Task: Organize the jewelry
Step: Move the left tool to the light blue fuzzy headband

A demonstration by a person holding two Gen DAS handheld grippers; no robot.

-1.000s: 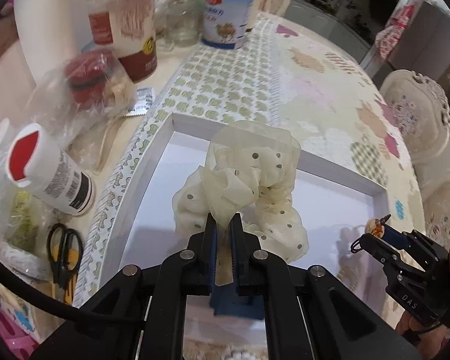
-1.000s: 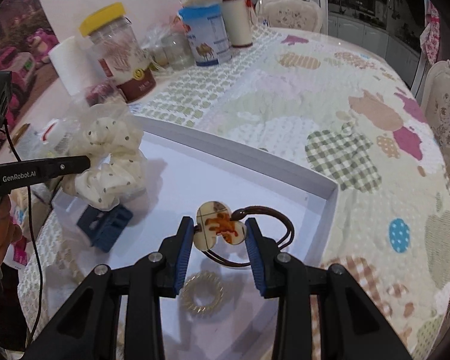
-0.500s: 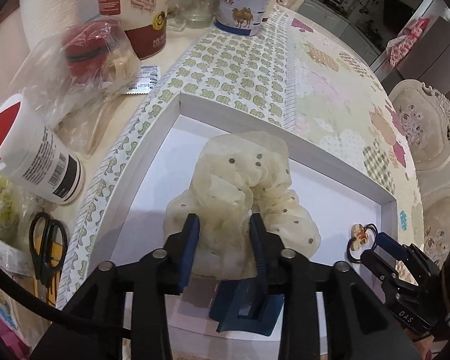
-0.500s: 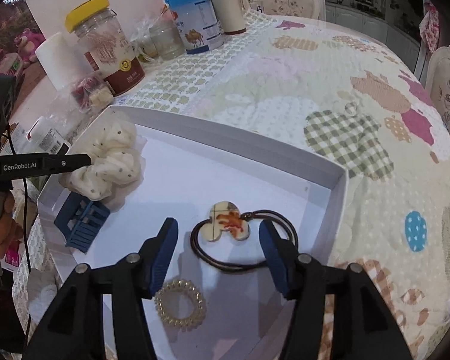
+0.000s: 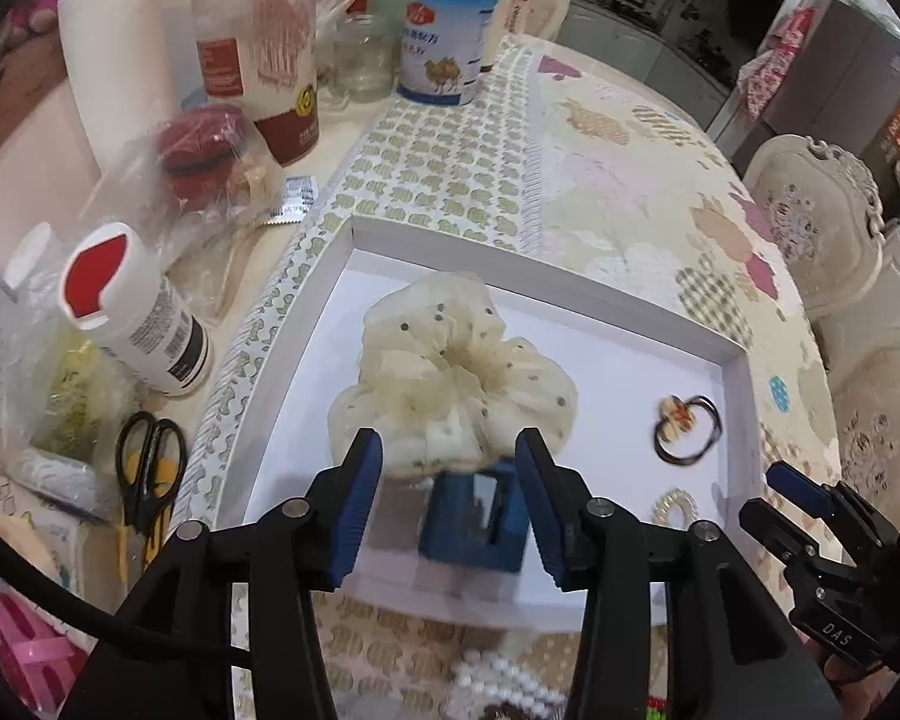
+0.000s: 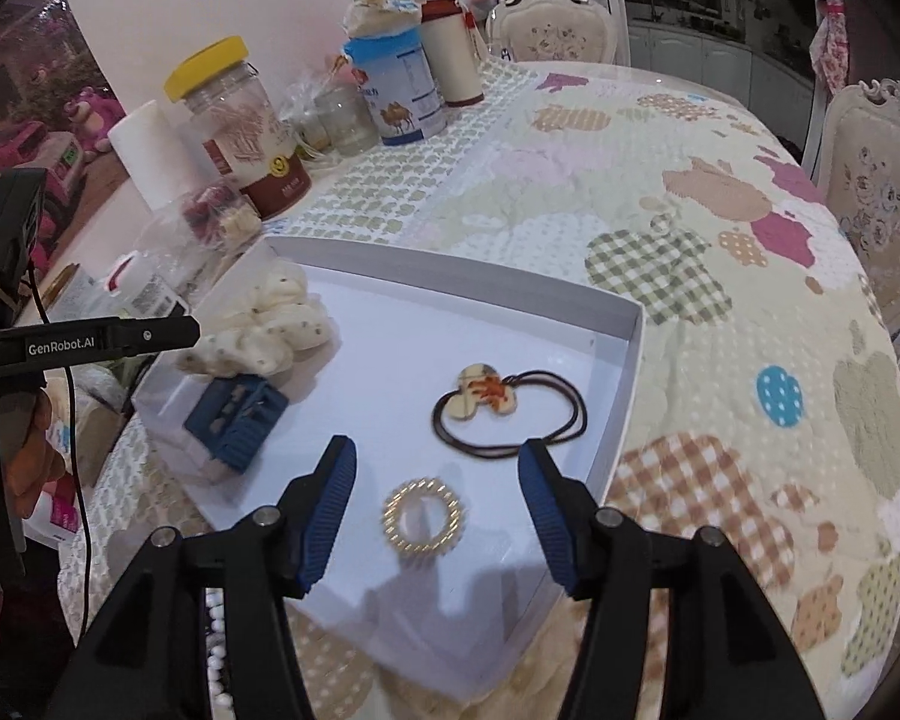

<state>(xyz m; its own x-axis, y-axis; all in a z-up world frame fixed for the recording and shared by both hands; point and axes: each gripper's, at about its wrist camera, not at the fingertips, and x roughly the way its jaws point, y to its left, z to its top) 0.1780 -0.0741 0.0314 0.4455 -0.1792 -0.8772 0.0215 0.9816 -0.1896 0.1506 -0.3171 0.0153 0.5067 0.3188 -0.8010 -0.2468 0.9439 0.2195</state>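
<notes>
Left wrist view: left tool [image 5: 447,501] opening, gripping nothing, hovering over cream scrunchie [image 5: 450,372] and blue clip [image 5: 477,519] lying in white tray [image 5: 570,288]. Right tool [image 6: 438,504] standing open above gold coil tie [image 6: 423,517] beside brown hair tie [image 6: 510,414]. Sitting on patterned worktop [image 6: 720,300]; jars [image 6: 240,132] behind.

txt: "GenRobot.AI" on left gripper [image 6: 108,341] arm | "DAS" on right gripper [image 5: 837,639] body
</notes>
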